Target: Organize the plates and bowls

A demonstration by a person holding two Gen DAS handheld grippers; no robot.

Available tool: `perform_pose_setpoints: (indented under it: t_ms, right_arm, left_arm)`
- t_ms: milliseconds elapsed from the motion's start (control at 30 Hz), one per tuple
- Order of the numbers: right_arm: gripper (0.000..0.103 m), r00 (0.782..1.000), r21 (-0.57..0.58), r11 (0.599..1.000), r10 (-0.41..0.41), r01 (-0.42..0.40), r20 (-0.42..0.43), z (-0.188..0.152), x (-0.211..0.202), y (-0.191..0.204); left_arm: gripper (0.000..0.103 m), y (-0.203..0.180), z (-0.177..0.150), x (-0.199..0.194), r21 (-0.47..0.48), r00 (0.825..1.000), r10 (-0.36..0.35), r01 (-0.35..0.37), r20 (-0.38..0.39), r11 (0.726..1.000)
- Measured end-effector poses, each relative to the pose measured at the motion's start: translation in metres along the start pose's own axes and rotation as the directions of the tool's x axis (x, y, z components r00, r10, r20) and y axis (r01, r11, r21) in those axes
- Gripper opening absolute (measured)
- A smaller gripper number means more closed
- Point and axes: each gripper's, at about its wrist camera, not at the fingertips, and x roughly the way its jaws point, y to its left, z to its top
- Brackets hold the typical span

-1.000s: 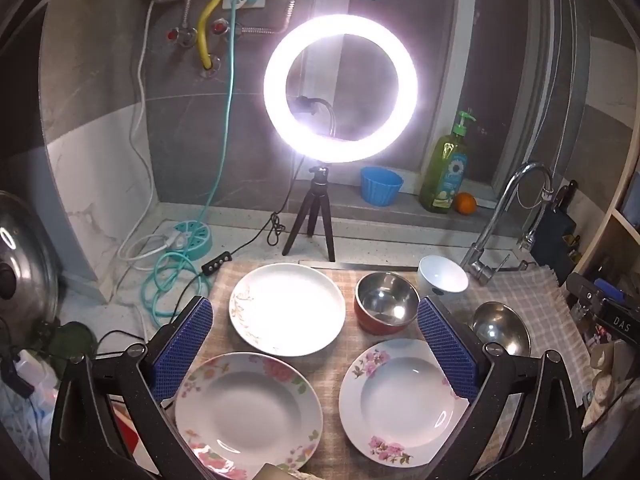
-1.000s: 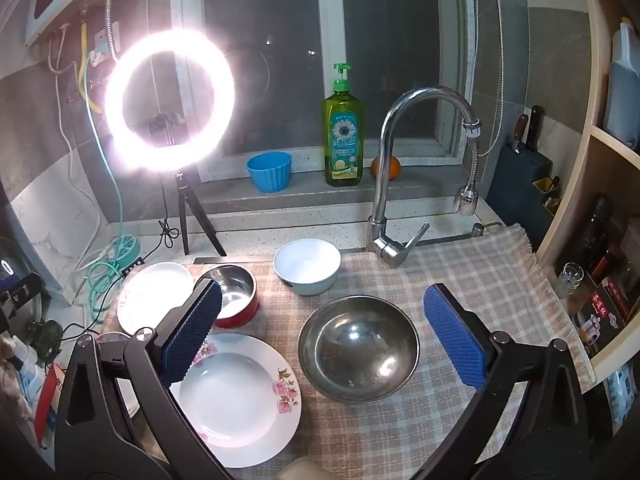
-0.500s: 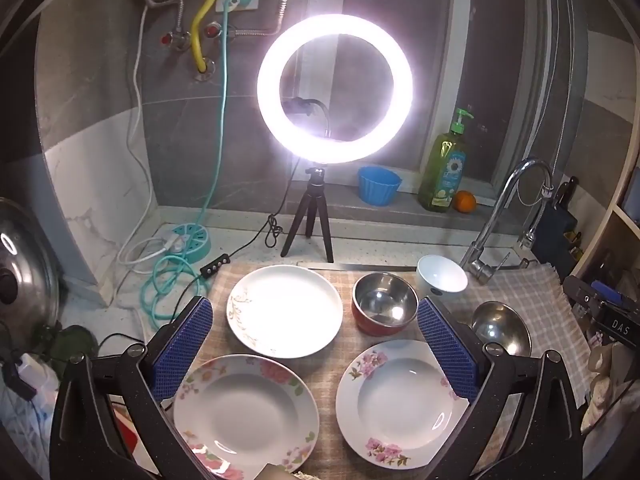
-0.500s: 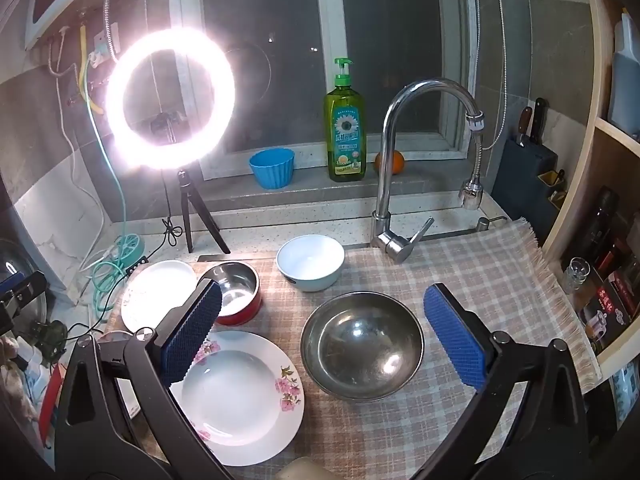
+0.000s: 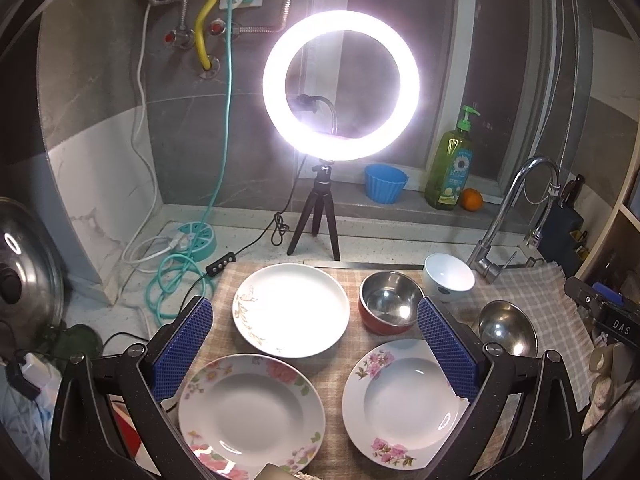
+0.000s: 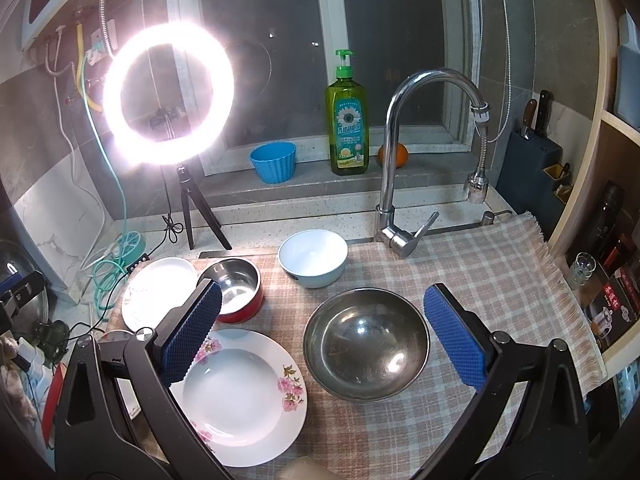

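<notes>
Only slight camera drift since a second ago; nothing lifted, both the left claw [image 5: 314, 346] and right claw [image 6: 322, 334] spread, steel bowl [image 6: 366, 344] at 12 o'clock

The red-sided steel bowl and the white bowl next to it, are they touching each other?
Apart. In the right wrist view a strip of checked cloth shows between the red-sided steel bowl and the white bowl.

Both views shift slightly: left gripper [image 5: 316, 348] and right gripper [image 6: 320, 332] drift upward and back; dishes remain unmoved.
</notes>
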Motion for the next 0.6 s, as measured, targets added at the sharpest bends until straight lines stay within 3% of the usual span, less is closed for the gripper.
perform_pose_setpoints:
  t_ms: [600]
  right_arm:
    - [0.103, 1.000, 0.008, 1.000, 0.009, -0.009, -0.012, -0.0015, 0.0063, -0.0031]
  left_arm:
    - [0.102, 0.0003, 0.0006, 0.0030, 0.004, 1.000, 0.004, -0.004, -0.008, 1.000]
